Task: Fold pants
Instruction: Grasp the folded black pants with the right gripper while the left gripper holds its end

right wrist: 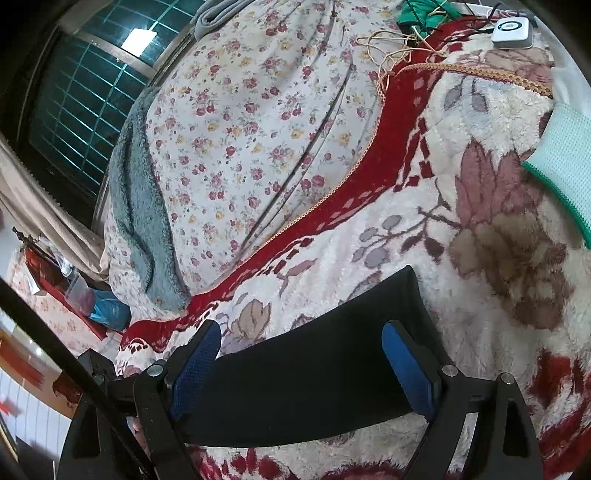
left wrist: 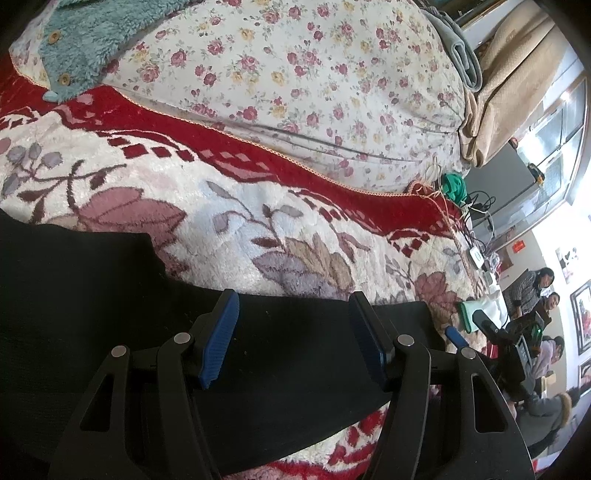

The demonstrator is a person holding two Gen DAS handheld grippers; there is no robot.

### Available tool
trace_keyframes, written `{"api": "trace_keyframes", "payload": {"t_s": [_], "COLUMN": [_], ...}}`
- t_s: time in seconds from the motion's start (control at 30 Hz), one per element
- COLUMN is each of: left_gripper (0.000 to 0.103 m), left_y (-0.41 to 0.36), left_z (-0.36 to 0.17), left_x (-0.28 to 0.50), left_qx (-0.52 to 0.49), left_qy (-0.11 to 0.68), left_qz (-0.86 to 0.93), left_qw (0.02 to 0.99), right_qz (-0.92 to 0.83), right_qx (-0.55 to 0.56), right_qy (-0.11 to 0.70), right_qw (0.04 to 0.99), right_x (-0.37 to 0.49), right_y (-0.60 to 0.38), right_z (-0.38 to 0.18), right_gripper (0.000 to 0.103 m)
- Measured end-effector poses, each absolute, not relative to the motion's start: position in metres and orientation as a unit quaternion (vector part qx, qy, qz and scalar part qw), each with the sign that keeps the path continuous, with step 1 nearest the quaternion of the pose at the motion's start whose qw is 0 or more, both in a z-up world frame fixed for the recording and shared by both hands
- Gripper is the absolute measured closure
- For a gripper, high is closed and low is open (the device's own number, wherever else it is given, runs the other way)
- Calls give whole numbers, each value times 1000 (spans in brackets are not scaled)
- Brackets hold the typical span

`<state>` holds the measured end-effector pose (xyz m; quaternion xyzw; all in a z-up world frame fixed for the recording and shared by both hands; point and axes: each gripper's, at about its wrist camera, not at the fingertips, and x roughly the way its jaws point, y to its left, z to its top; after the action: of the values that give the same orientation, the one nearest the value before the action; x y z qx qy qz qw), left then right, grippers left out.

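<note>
Black pants [left wrist: 110, 295] lie flat on a fluffy red-and-white floral blanket [left wrist: 221, 206]. In the left wrist view my left gripper [left wrist: 293, 306] is open, its blue-padded fingers [left wrist: 221, 332] spread over the black cloth near one leg end [left wrist: 406, 317]. In the right wrist view the pants [right wrist: 325, 365] show as a narrow black leg ending at a straight hem. My right gripper [right wrist: 301, 339] is open, its blue fingers [right wrist: 406, 369] on either side of the leg, holding nothing.
A rose-print quilt [left wrist: 295, 74] is piled behind, with a teal fleece garment [left wrist: 85, 40] and a grey-blue fleece [right wrist: 140, 206]. Cables and a white device [right wrist: 513, 31] lie at the blanket's edge. A mint-green cloth [right wrist: 561, 166] lies at the right. People sit at the far right [left wrist: 535, 295].
</note>
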<state>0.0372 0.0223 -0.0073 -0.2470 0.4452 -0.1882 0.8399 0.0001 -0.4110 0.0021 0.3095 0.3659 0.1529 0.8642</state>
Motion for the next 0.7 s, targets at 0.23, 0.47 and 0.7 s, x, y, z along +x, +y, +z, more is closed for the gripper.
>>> {"api": "trace_keyframes", "payload": {"t_s": [0.23,0.47,0.7], "left_gripper": [42,41,41], "left_y": [21,19,18], "left_z": [-7,-8,-9], "left_x": [37,35,33], "left_qx": [-248,-247,-248], "left_qy": [444,445,443], "left_qz": [-189,-188,-187], "left_qw": [840,840,841], "right_qz": [153,148,127], "right_qx": [309,279,261], "right_qy": [366,350,323], "right_qw": [864,882,901], "right_x": [0,-5,-16], "right_y": [-411,-404,-410], "right_z": [2,10,22], "right_gripper": [15,15,14]}}
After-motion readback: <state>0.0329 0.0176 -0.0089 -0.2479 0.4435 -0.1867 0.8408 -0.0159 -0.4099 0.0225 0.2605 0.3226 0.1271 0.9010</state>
